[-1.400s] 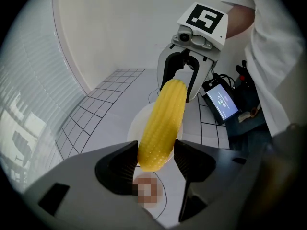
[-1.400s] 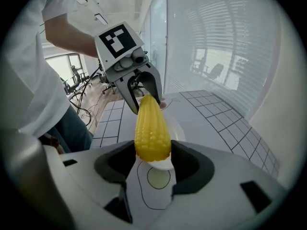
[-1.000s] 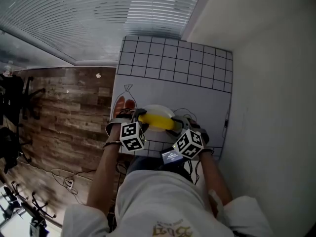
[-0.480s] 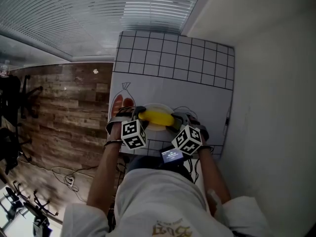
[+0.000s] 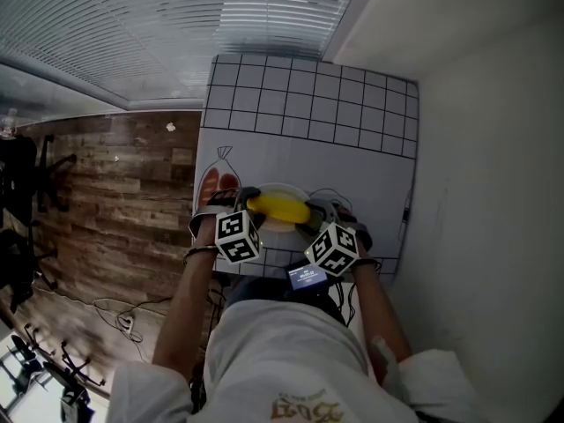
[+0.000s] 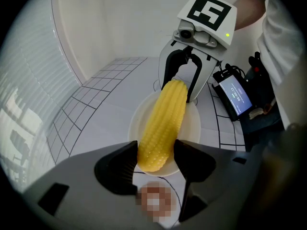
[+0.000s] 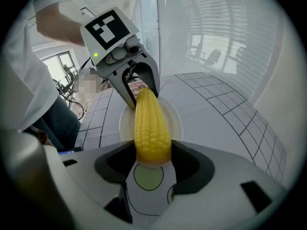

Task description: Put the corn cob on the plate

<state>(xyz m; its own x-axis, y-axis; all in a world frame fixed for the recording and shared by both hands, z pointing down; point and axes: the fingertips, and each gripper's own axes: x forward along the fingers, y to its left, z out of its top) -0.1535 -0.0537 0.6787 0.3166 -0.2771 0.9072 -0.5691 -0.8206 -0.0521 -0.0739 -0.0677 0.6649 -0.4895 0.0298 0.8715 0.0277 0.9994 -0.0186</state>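
White gridded surface; corn cob hangs over plate, left gripper & right gripper fingers each clamped on an end. Prob. stiff, light, bumpy; end grips OK.

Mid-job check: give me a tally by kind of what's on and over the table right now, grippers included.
Corn cob: 1
Plate: 1
Grippers: 2, left gripper and right gripper, each shut on one end of the corn cob
Small screen device: 1
Total: 5

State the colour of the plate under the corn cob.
The plate is off-white; the left gripper view shows it best.
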